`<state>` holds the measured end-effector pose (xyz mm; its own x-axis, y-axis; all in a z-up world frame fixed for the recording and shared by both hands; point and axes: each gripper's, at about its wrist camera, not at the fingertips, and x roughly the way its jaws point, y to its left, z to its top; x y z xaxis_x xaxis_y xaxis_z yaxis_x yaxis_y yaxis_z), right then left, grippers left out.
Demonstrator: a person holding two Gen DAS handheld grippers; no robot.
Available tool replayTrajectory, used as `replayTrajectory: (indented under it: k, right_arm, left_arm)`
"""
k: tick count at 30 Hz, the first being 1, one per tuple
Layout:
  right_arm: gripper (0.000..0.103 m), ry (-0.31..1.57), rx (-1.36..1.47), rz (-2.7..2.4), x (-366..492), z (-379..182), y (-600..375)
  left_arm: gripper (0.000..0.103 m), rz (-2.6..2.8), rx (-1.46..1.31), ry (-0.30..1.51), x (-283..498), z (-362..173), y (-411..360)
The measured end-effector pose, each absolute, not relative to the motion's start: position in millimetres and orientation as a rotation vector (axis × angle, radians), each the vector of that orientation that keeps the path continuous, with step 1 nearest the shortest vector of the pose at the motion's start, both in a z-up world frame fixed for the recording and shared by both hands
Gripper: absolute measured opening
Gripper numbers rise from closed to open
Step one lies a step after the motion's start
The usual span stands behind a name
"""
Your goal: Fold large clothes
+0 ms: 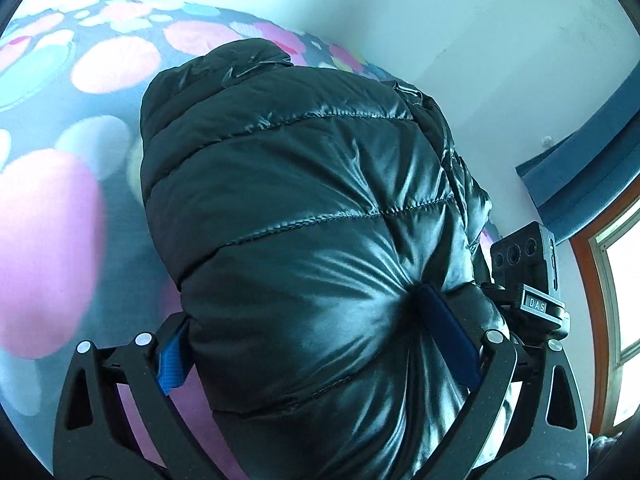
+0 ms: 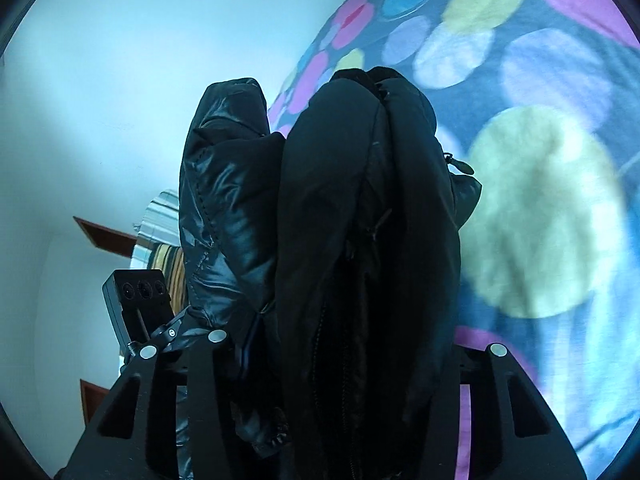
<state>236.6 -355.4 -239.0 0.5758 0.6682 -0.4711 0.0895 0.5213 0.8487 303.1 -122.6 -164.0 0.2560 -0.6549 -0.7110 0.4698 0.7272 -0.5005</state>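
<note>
Spotted bedding [image 1: 60,200] in pink, teal and cream spreads under a pale wall [image 1: 440,20] in the left wrist view, with a window frame [image 1: 592,280] at far right. On it a glossy black puffer jacket [image 1: 300,200] bulges up, and the left gripper [image 1: 316,340] is clamped on a fold of it, blue pads [image 1: 444,320] dimpling the quilting (the right gripper [image 1: 528,276] shows beside the jacket).

From the right wrist, the jacket [image 2: 360,240] fills the space between the right gripper's [image 2: 356,360] fingers, whose tips are buried in fabric, so its grasp cannot be told. Spotted bedding [image 2: 540,200] lies behind.
</note>
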Motion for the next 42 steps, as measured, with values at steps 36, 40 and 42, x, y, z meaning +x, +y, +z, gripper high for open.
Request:
replayTrajectory:
  k: [36,40,42]
  right_arm:
    - [0.049,1.003,1.029,0.566,335,-258,-221]
    - [0.051,1.001,1.033,0.564,335,-261,-221]
    - [0.052,0.998,1.038,0.562,338,-263,-221]
  left_arm:
    - [0.097,-0.581,-0.233,1.074,396,-187,30]
    - [0.097,-0.577,-0.234,1.078,396,-187,30]
    - [0.098,-0.574,-0.233,1.079,395,-184,27]
